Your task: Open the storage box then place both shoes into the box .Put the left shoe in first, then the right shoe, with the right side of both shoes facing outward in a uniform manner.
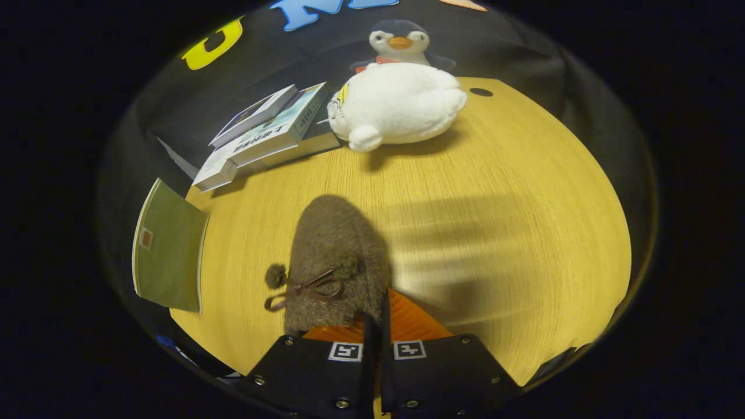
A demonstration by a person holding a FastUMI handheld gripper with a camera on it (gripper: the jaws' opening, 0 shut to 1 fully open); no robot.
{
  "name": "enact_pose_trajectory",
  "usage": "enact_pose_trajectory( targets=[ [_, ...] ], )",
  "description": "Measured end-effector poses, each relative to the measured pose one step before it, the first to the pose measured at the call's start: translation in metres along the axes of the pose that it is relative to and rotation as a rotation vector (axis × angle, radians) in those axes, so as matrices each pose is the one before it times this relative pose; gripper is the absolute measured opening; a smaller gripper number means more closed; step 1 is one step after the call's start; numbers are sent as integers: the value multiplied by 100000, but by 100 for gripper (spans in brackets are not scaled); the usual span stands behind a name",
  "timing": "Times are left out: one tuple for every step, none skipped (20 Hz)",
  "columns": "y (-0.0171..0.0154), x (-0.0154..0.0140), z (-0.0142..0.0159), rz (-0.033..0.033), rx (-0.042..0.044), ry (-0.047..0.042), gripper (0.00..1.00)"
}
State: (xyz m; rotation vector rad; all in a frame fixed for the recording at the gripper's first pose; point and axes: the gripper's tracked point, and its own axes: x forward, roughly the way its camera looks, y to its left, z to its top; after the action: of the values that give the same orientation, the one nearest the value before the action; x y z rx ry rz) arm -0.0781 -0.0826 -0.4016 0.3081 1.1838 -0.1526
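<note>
A fuzzy brown shoe [337,265] sits on the wooden table [495,233], toe pointing away toward the far edge and its heel end at the gripper [377,326]. A small dark bow with a pompom [302,285] lies across its upper. The fingers are drawn close together with only a thin slit between them, and they appear to pinch the shoe's rim on its right side, just where the orange lining [410,323] shows (the actual contact is tucked behind the finger bodies, so a firm grip on both sides cannot be confirmed). The rear of the shoe is cut off behind the fingers, and which foot it belongs to is hard to make out from here.

To the right of the shoe the bare tabletop carries soft, smeared shadows. At the left edge of the table a green booklet [169,247] overhangs the side. Toward the far left corner lies a fanned stack of books [268,131], partly hanging off the table. Just beside them, at the far edge, a white plush penguin [398,96] sits with its belly toward the gripper. A small dark round hole [481,92] marks the tabletop near the far right corner.
</note>
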Motion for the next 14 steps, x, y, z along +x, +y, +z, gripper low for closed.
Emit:
enact_pose_trajectory(
  targets=[
    [68, -235, -84, 235, -1540, 221, 4],
    [151, -112, 30, 376, 39, 963, 0],
    [148, -237, 39, 274, 2119, 508, 0],
    [182, -442, 310, 74, 2097, -177, 0],
    [145, -475, 193, -874, 1145, -649, 0],
    [344, -715, 383, -684, 1549, -666, 0],
    [827, -844, 357, 961, 2258, -804, 0],
    [1016, -892, 412, 1341, 1926, -513, 0],
    [882, -829, 317, 1001, 1148, -583, 0],
    [1045, -885, 510, 804, 680, -743, 0],
    [1056, -863, 510, 1243, 1, -1300, 0],
    [1189, -801, 585, 1370, 361, -1115, 0],
    [1247, -688, 473, 1652, 1012, -817, 0],
    [1318, -804, 491, 1653, 955, -710, 0]
  ],
)
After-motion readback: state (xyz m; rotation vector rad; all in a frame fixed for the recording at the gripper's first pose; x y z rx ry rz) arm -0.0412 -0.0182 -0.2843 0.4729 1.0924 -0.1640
